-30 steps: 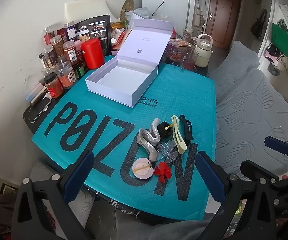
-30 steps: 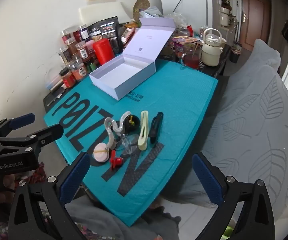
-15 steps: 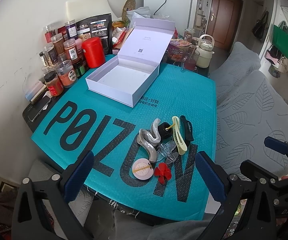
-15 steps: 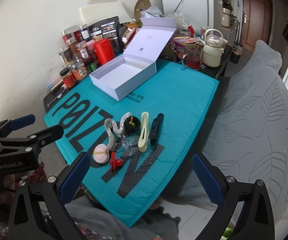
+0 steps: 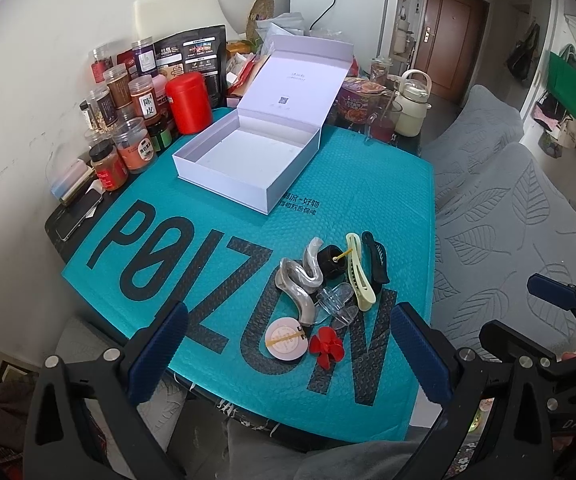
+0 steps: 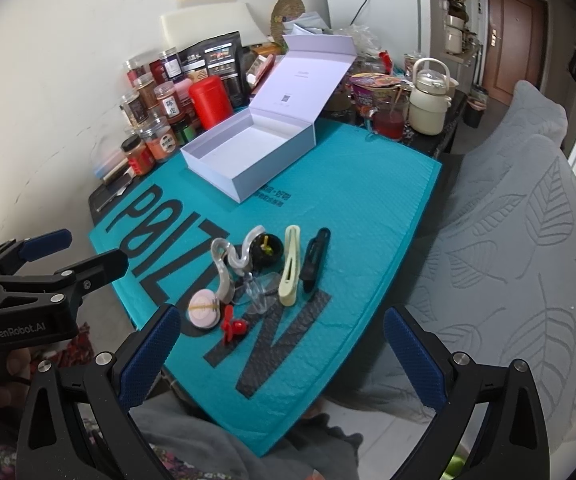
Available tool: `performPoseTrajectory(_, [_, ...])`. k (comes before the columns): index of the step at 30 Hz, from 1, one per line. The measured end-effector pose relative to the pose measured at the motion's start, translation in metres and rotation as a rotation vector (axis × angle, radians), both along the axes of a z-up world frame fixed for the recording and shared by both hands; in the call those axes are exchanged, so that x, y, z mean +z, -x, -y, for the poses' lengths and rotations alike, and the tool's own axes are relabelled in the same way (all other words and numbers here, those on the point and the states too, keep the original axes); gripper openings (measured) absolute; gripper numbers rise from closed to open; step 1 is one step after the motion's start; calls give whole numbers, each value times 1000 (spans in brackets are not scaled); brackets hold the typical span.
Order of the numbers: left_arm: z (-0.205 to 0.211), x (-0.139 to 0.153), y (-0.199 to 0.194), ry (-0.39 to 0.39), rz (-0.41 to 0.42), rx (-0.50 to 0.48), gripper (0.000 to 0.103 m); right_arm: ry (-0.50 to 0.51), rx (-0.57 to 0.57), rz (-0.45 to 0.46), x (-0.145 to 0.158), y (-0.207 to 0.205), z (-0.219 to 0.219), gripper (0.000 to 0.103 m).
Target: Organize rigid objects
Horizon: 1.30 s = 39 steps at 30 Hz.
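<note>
Hair clips (image 5: 330, 280) are clustered on the counter (image 5: 368, 184); both tools, left (image 5: 288, 350) and right (image 6: 281, 354), are held spread, empty.

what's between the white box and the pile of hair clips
Nothing: between the white box and the hair clips lies only bare teal mat with small printed text. The left wrist view shows it clearly.

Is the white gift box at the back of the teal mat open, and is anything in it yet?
Open and empty: the white cardboard gift box has its hinged lid standing back, and its floor shows bare in both views.
</note>
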<state>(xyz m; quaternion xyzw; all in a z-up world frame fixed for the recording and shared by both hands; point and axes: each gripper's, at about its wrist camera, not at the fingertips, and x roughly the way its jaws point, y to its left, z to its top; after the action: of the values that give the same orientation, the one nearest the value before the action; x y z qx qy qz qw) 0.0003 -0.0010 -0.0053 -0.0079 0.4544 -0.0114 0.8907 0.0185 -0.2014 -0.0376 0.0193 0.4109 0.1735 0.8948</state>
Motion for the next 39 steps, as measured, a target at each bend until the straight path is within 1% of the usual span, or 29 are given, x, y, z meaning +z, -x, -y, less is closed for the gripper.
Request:
performPoseTrajectory(14, [0, 0, -2, -1, 1, 3, 103, 0, 2, 0, -1, -2, -10, 103])
performPoseTrajectory(33, [0, 3, -4, -1, 3, 2, 103, -2, 1, -2, 3, -4, -7, 103])
performPoseTrajectory(39, [-2, 0, -4, 9, -8, 0, 103, -1, -6, -15, 0, -2, -4, 103])
